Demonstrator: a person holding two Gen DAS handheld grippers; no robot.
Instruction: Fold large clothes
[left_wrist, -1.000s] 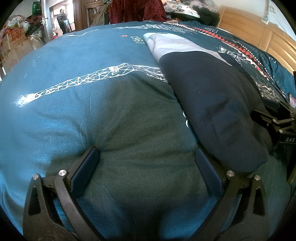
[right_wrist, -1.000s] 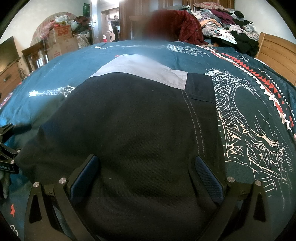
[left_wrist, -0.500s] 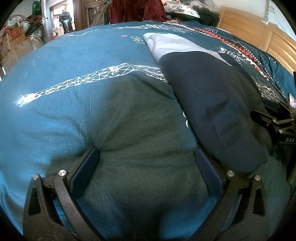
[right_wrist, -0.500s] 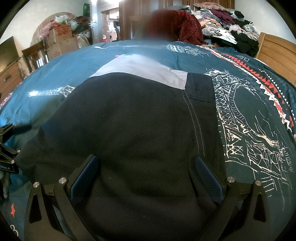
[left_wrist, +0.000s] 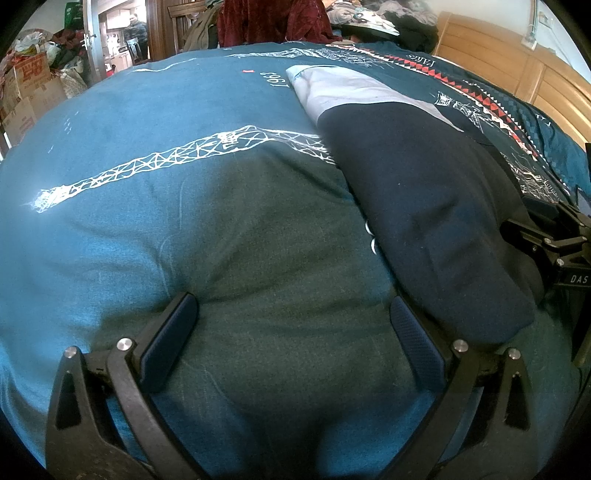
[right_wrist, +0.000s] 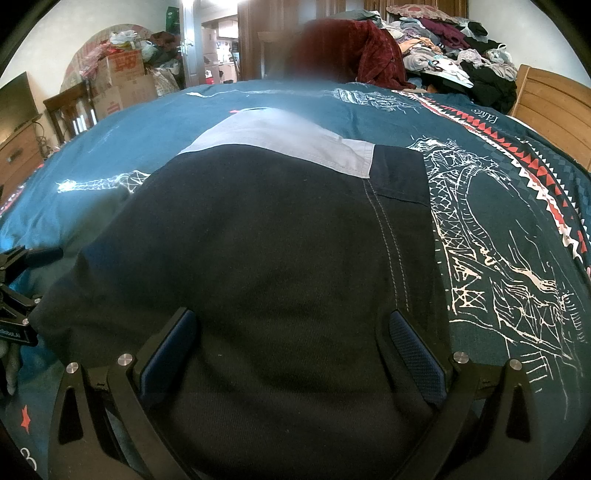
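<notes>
– Jaws, left side?

– We record the left gripper (left_wrist: 293, 332) spread wide, nothing between its two pads, only the teal bedspread (left_wrist: 184, 221) beneath. Its right-hand finger (left_wrist: 415, 334) sits just beside the garment's near edge; we cannot tell whether it touches.

– And the right?

– The right gripper (right_wrist: 295, 345) is equally wide, both pads low over the one dark navy garment (right_wrist: 277, 240), clamping nothing.

– Count and location?

– One garment, navy with a grey panel (right_wrist: 288, 138) at its far end, lying flat on the bed. Two grippers, four pads. We note one clothes pile (right_wrist: 454, 59) beyond the bed.
</notes>
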